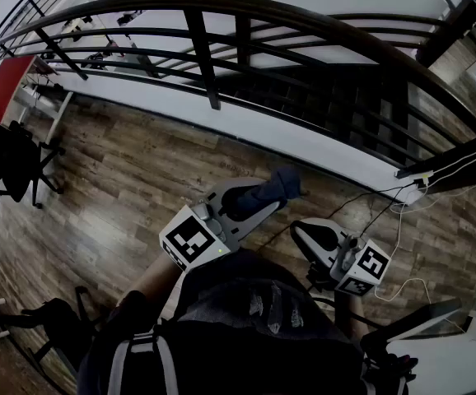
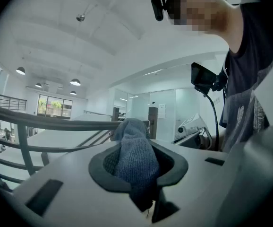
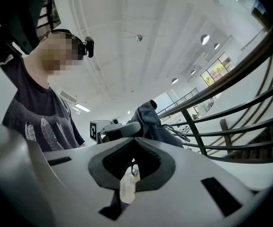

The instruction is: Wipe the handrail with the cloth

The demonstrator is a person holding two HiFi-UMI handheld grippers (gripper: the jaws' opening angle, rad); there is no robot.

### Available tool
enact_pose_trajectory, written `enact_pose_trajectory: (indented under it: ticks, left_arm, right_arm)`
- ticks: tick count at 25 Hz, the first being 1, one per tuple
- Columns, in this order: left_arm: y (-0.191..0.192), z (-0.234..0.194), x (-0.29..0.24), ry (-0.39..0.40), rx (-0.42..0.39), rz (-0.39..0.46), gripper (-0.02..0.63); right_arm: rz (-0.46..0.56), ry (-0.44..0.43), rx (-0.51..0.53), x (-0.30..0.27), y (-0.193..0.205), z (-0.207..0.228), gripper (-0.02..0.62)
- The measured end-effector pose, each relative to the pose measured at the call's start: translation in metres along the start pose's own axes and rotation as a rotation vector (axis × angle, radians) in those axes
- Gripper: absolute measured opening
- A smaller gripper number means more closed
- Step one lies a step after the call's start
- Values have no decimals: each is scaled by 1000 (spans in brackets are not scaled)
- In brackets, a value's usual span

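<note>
The dark curved handrail (image 1: pixel 304 25) runs across the far side of the head view, above black balusters (image 1: pixel 203 56). My left gripper (image 1: pixel 250 197) is shut on a blue-grey cloth (image 1: pixel 276 186) and hangs over the wooden floor, well short of the rail. In the left gripper view the cloth (image 2: pixel 134 157) bulges up between the jaws of that gripper (image 2: pixel 139 174), with the handrail (image 2: pixel 56 123) beyond it. My right gripper (image 1: pixel 314 235) stays close to my body, its jaws together. In the right gripper view this gripper (image 3: pixel 132 174) shows only a small white tag (image 3: pixel 126 187) at its seam; the cloth (image 3: pixel 148 117) and the handrail (image 3: pixel 250 63) lie ahead.
A black office chair (image 1: pixel 7 159) stands at the left on the wooden floor (image 1: pixel 131 171). Cables (image 1: pixel 386 212) trail across the floor at the right. A white ledge (image 1: pixel 287 130) runs under the railing. A dark bag (image 1: pixel 53 319) lies at the lower left, and a white tabletop (image 1: pixel 456 360) at the lower right.
</note>
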State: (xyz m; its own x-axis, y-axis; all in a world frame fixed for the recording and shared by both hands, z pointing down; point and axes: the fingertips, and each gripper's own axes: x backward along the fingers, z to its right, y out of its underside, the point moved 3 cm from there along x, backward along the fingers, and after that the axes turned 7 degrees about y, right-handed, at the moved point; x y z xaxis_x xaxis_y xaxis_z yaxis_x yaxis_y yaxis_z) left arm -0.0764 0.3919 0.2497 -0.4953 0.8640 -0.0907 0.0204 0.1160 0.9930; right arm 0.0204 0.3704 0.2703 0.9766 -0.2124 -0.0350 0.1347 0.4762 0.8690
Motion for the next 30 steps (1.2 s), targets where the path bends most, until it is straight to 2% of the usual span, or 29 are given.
enact_pose_trajectory:
  ticks: [5,8,10,14,18,21,23,27,30]
  left_arm:
    - [12,-77,7,-27,49,36,98]
    - [22,-149,-5,-46,75,57,98]
    - [44,-211,-16,-105,112,28,98]
    - [130,-349,-22,-333,177,-157,98]
    - [242,-499,-33,-550,154,-410,97]
    - [312,-585,-39,-674,131,-576,98]
    - [334,-625,-42,-779,109,-621,97]
    - [350,-668,-48,-880,49,-679,98]
    - [360,-684,-36,-948,84,-720,97]
  right_arm:
    - [-14,-5,7,-53,-15,31,3]
    - [-55,25,12,-95,-28,81,3]
    - [-78,40,-17,-124,-41,118,3]
    - [-124,25,-76,-184,-57,166,3]
    - [-242,37,-79,-224,-47,216,3]
    - [-305,102,-171,-225,-24,243,4]
    - [-326,163,-241,-219,-15,258,3]
    - [-373,224,-286,-209,2,277,3]
    - [-400,258,-288,-206,8,282,3]
